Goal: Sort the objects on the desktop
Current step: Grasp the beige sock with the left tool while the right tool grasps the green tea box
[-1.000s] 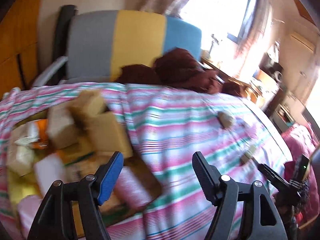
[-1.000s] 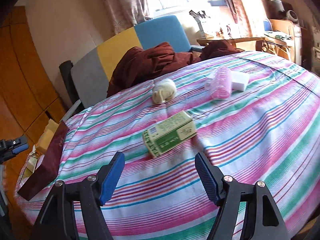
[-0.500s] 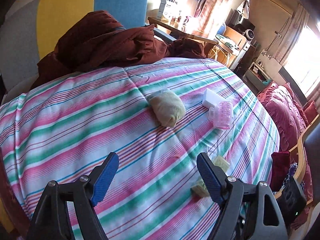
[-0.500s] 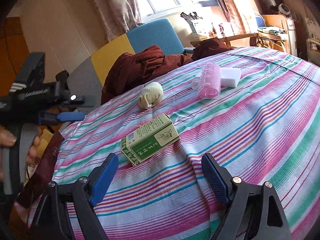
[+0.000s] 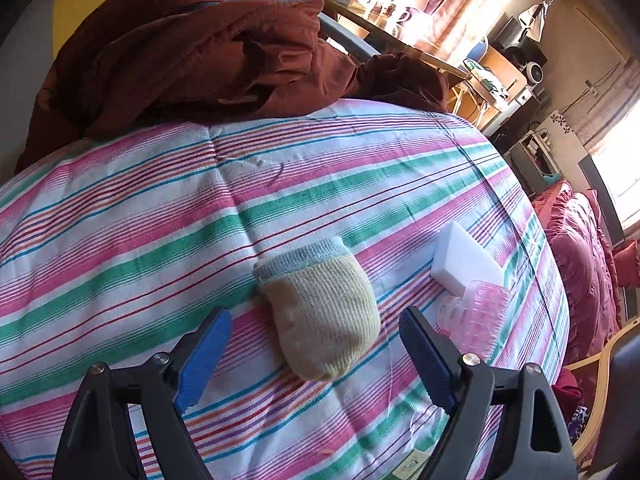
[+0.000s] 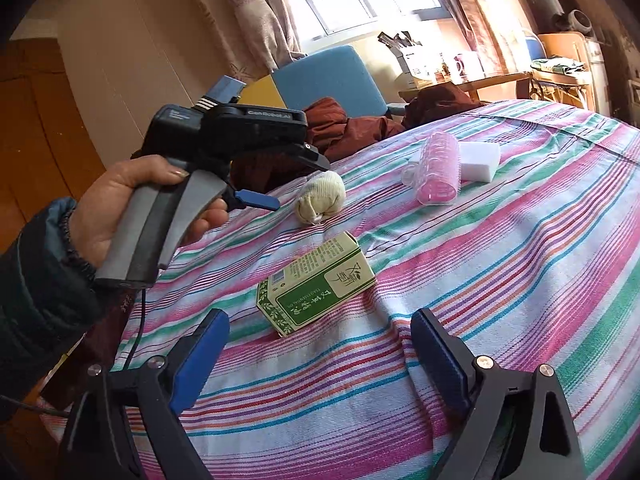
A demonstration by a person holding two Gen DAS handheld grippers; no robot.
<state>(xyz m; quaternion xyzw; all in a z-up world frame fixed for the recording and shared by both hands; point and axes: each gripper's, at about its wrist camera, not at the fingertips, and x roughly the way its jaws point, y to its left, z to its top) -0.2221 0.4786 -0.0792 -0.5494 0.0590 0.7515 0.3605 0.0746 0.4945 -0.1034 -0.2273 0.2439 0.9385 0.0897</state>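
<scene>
The left claw [image 5: 316,354] is spread wide, and the rolled sock [image 5: 320,312] lies on the striped cloth [image 5: 140,220] between its two blue-padded fingers, touching neither. In the right wrist view that same claw [image 6: 296,184] is seen from the side, held by a hand [image 6: 120,204] in a dark sleeve [image 6: 32,292], its tips just left of the sock [image 6: 320,196] and slightly above the cloth.

The right claw [image 6: 320,352] is also wide open and holds nothing. It hangs low over the near part of the worktop [image 6: 500,280], with the green box [image 6: 316,288] lying flat a little beyond its fingers, set at a slant and not between them.

Further out, past the sock, a pink ridged plastic roller [image 6: 436,172] lies on its side, and a white block [image 6: 480,160] rests right against its far side. In the left wrist view the roller [image 5: 476,316] and block [image 5: 464,264] sit just right of the sock, near the right finger. A corner of the green box [image 5: 412,464] peeks out at the bottom edge there.

Behind the worktop a dark red garment [image 5: 192,52] is heaped against a chair [image 6: 332,76] with blue and yellow backing. A window with curtains [image 6: 256,12] lights the room.
</scene>
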